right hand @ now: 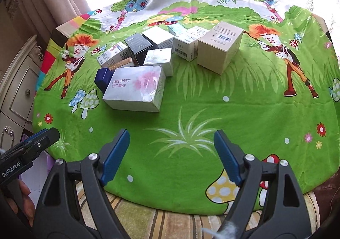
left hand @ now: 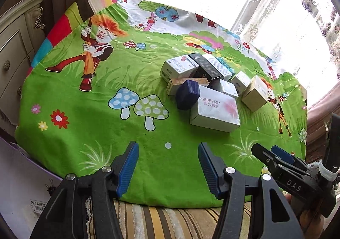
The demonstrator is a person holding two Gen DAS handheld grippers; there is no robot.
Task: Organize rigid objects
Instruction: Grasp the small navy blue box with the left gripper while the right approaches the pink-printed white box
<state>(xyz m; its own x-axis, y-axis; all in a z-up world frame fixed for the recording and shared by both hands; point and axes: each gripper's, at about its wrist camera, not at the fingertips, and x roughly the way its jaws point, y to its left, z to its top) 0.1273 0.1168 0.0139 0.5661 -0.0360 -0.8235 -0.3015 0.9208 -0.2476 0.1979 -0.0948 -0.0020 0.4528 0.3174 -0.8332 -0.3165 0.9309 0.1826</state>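
Both tools are hovering over the near edge of the green cartoon-printed fleece cloth [right hand: 212, 111], nothing gripped; the left gripper [left hand: 169, 172] and right gripper [right hand: 172, 157] are standing with jaws apart and empty. The cluster of small cardboard boxes [right hand: 161, 56] is lying well ahead, mid-cloth; picking seems not yet begun. Next, probably reaching for the glossy silver rectangular carton [right hand: 136, 88], its slick flat faces needing a square pinch; a dark blue box [left hand: 188, 94] is leaning against it.
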